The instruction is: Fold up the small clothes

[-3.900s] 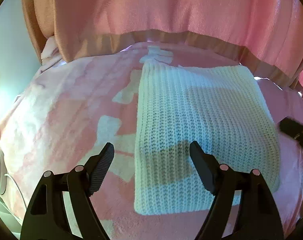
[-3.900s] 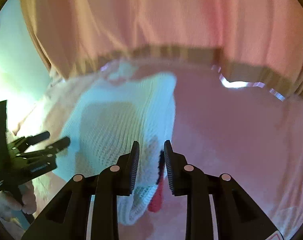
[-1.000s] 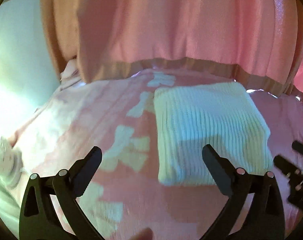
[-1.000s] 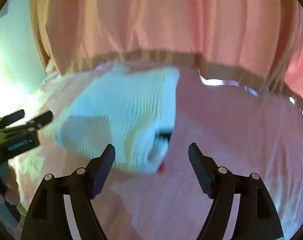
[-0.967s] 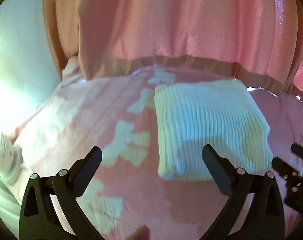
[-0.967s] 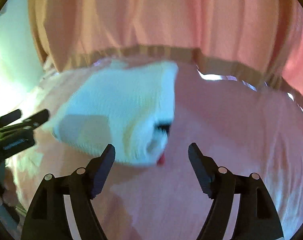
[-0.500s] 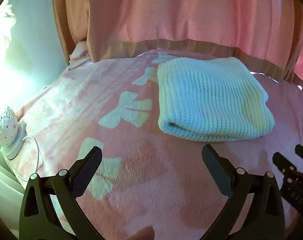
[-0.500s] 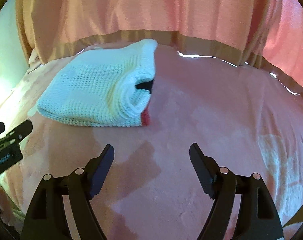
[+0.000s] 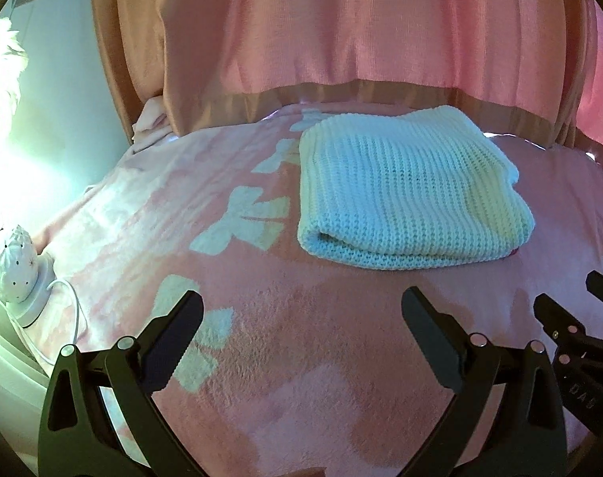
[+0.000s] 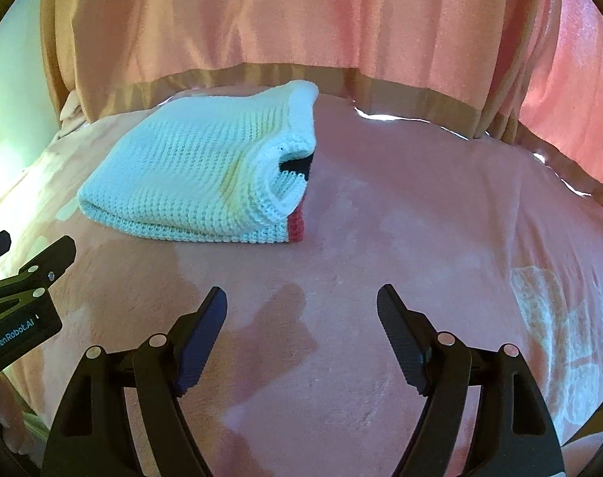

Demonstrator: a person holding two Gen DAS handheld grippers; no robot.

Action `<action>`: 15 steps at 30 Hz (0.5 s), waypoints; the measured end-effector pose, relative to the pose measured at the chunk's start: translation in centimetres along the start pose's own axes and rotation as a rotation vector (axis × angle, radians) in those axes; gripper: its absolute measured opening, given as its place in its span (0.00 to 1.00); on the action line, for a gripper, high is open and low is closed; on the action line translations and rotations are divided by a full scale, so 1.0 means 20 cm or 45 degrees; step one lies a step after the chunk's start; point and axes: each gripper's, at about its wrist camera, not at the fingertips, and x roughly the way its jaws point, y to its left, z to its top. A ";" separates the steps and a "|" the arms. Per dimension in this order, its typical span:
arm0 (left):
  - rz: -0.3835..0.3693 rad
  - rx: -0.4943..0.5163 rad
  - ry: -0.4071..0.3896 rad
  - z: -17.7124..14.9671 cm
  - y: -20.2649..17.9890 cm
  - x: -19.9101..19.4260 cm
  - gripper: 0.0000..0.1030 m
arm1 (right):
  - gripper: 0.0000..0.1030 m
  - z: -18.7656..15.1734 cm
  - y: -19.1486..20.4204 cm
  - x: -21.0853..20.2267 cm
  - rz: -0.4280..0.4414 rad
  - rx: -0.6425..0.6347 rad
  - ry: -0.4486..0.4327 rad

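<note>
Both your claws spread wide, empty: left gripper (image 9: 301, 328), right gripper (image 10: 301, 312). Folded white knit (image 10: 198, 183) lies beyond both, untouched, on pink blanket (image 10: 421, 218).

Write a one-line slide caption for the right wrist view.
Open right gripper hangs over a pink blanket, short of a folded white knit sweater with a red edge.
</note>
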 end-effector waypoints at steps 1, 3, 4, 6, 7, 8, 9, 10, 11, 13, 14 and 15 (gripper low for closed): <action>0.000 -0.001 0.003 0.00 0.00 0.00 0.95 | 0.73 0.00 0.01 0.00 0.004 0.003 0.003; 0.002 -0.002 0.009 0.00 0.00 0.01 0.95 | 0.73 -0.01 0.01 0.00 0.005 -0.002 0.003; 0.002 -0.002 0.011 0.00 0.00 0.01 0.95 | 0.73 0.00 0.02 0.00 0.007 -0.003 0.003; 0.004 0.000 0.013 0.00 0.01 0.01 0.95 | 0.73 0.00 0.03 0.00 0.010 -0.006 0.003; 0.005 0.001 0.015 0.00 0.00 0.02 0.95 | 0.73 0.00 0.03 0.00 0.011 -0.008 0.004; 0.005 0.001 0.016 0.00 0.00 0.02 0.95 | 0.73 -0.01 0.03 0.00 0.016 -0.008 0.006; 0.005 0.002 0.019 0.00 0.00 0.02 0.95 | 0.73 0.00 0.03 0.00 0.016 -0.009 0.007; 0.006 0.003 0.020 0.00 0.00 0.02 0.95 | 0.73 0.00 0.03 0.00 0.015 -0.010 0.005; 0.007 0.004 0.022 0.00 0.00 0.02 0.95 | 0.73 0.00 0.03 0.00 0.018 -0.011 0.005; 0.009 0.009 0.023 -0.01 0.00 0.03 0.95 | 0.73 0.00 0.02 0.00 0.020 -0.008 0.006; 0.009 0.010 0.025 -0.01 0.00 0.03 0.95 | 0.73 0.00 0.02 0.00 0.021 -0.007 0.006; 0.008 0.009 0.027 -0.01 0.00 0.03 0.95 | 0.73 0.00 0.02 0.00 0.021 -0.007 0.007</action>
